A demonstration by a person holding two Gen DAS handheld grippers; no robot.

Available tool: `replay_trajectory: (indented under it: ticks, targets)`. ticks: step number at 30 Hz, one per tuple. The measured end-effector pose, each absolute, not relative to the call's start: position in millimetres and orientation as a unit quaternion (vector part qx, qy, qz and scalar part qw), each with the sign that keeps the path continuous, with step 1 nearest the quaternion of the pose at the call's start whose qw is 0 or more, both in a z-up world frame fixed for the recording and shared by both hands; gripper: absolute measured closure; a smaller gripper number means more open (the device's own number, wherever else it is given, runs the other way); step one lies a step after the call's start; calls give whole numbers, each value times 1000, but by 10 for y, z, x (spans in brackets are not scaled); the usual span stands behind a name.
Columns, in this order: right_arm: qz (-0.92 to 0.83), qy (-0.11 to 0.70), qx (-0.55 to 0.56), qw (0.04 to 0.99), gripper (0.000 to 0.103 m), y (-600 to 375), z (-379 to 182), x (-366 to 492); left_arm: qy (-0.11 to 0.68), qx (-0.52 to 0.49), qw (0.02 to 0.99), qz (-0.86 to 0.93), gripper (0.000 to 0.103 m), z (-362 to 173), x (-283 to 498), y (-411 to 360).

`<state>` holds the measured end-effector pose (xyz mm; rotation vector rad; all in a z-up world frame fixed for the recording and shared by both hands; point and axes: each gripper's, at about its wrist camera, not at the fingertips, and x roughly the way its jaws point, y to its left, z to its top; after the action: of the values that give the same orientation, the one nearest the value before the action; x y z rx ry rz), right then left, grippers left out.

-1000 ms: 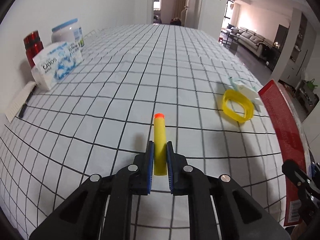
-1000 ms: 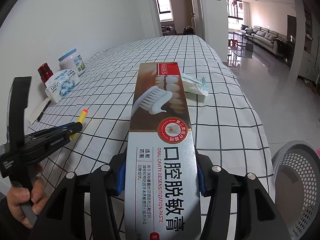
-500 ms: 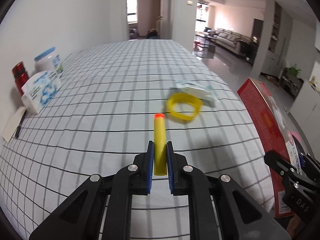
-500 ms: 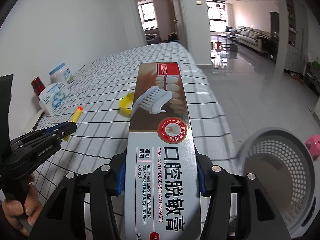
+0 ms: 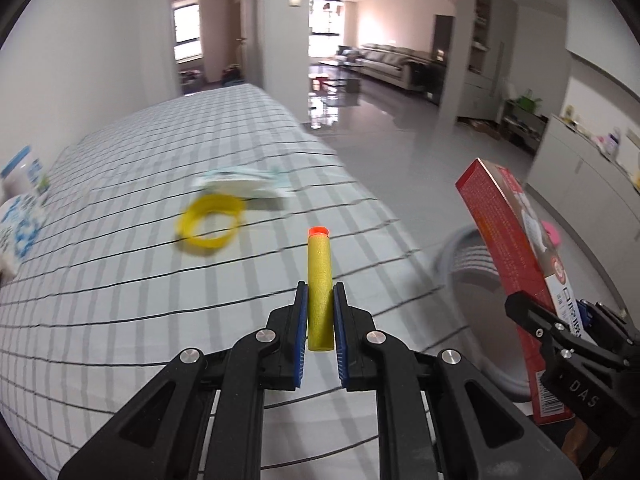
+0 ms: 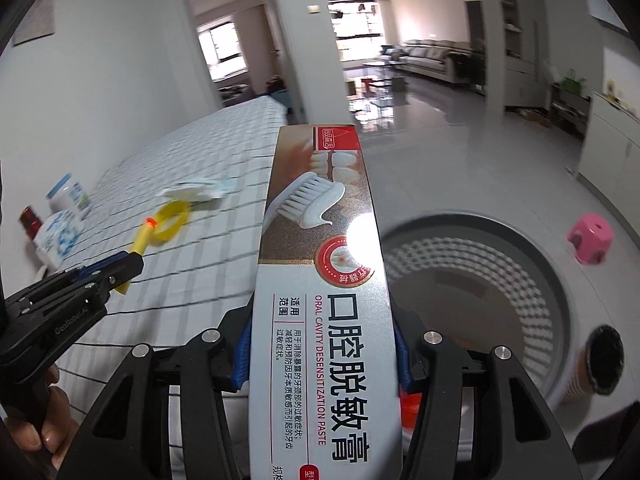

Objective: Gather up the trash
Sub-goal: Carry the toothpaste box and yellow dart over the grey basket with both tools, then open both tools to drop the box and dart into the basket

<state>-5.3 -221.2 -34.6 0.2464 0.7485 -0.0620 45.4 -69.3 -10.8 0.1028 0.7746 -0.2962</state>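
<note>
Right now the right gripper (image 6: 322,364) is clamped on a toothpaste box (image 6: 320,280), held upright beside the table edge with the grey perforated bin (image 6: 480,276) just beyond it on the floor. Meanwhile the left gripper (image 5: 320,332) pinches a yellow foam dart (image 5: 320,292) above the checked tablecloth (image 5: 120,300). Both pieces look ready for dumping; next, each should travel over the bin's mouth before letting go. A yellow ring (image 5: 210,224) and a wrapper (image 5: 244,182) remain on the table.
</note>
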Motion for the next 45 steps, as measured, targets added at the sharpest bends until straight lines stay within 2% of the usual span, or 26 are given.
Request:
replay_trajectory:
  ticks: [17, 40, 41, 42, 43, 44, 45]
  targets:
    - [-117, 415, 161, 888, 51, -3158, -705, -427, 415, 104, 869, -247, 90, -500, 479, -2016]
    - [-113, 454, 167, 868, 51, -3332, -902, -189, 440, 127, 854, -248, 89, -744, 654, -2362]
    - [-113, 453, 167, 869, 51, -3335, -895, -194, 438, 126, 855, -248, 85, -739, 646, -2361]
    - [-115, 449, 167, 870, 46, -3340, -881, -203, 438, 124, 855, -249, 81, -731, 643, -2357]
    - [-119, 444, 167, 872, 39, -3348, -860, -217, 437, 124, 855, -248, 71, -723, 637, -2354]
    - [-121, 441, 168, 873, 38, -3351, -850, -235, 436, 122, 857, -247, 62, -717, 634, -2346]
    - [-122, 438, 169, 874, 38, -3360, -839, -248, 435, 121, 858, -246, 59, -705, 632, -2337]
